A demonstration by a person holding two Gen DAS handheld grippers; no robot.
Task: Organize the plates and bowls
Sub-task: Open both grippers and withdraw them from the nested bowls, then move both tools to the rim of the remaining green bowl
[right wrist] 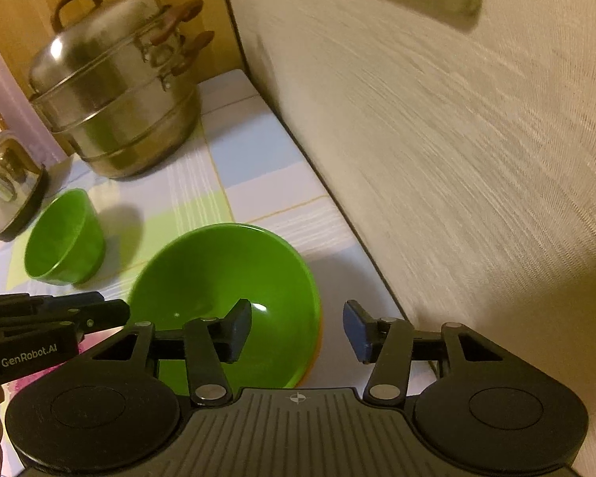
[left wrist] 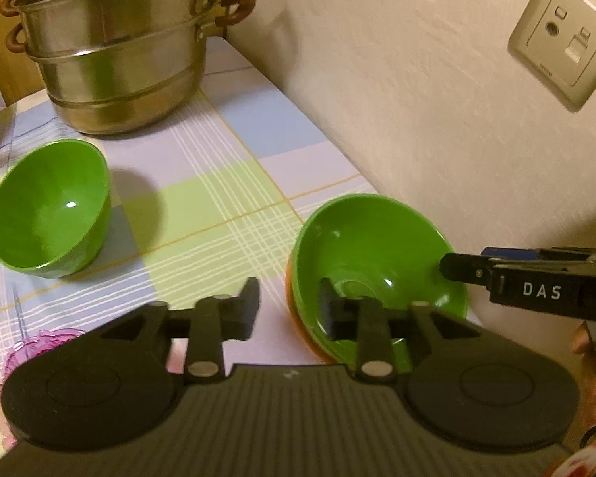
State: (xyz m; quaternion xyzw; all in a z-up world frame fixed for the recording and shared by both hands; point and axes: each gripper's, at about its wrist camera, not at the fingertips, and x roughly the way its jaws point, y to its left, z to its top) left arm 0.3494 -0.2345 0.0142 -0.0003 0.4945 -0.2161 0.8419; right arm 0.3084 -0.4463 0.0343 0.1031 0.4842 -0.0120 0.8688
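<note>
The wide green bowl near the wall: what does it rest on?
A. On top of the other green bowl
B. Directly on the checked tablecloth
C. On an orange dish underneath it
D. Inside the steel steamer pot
C: an orange rim shows under the wide green bowl, so it sits nested on an orange dish, while the other green bowl stands apart on the tablecloth.

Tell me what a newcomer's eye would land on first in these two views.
The wide green bowl, nested on an orange dish beside the wall, stands out first, with the left gripper and right gripper open over its rim on opposite sides. Next, the smaller green bowl alone on the checked tablecloth. Behind, a stacked steel steamer pot fills the far corner.
</note>
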